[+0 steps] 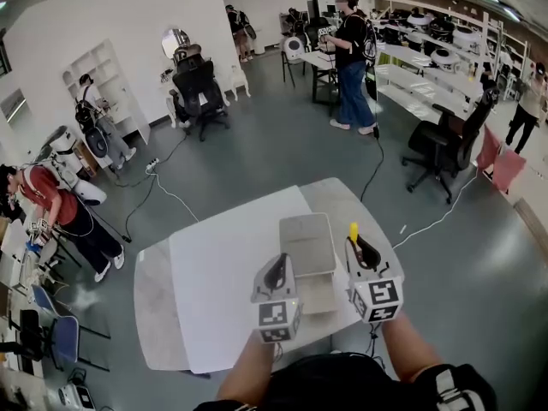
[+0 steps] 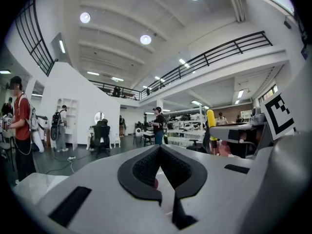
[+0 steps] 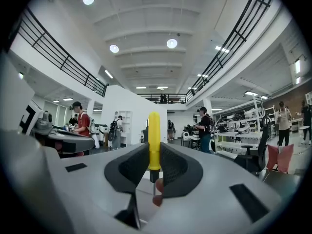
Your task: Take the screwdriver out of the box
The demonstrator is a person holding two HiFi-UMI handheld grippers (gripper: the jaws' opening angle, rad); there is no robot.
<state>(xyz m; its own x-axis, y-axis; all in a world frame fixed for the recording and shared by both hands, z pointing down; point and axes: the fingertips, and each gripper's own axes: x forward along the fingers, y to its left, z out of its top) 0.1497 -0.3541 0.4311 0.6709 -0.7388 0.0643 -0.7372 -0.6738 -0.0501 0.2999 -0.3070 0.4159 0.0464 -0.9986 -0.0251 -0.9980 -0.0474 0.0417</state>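
A yellow-handled screwdriver stands upright in my right gripper, which is shut on it. In the right gripper view the yellow handle rises between the black pads, with the thin metal shaft pointing down. The grey box lies on the table between the two grippers, its lid folded back away from me. The screwdriver is held above the box's right edge, clear of it. My left gripper hovers at the box's left side, jaws together with nothing between them. The left gripper view also catches the yellow handle at its right.
The box rests on a white sheet that covers a pale rounded table. Grey floor surrounds the table, with cables trailing across it. Black office chairs and several people stand further off.
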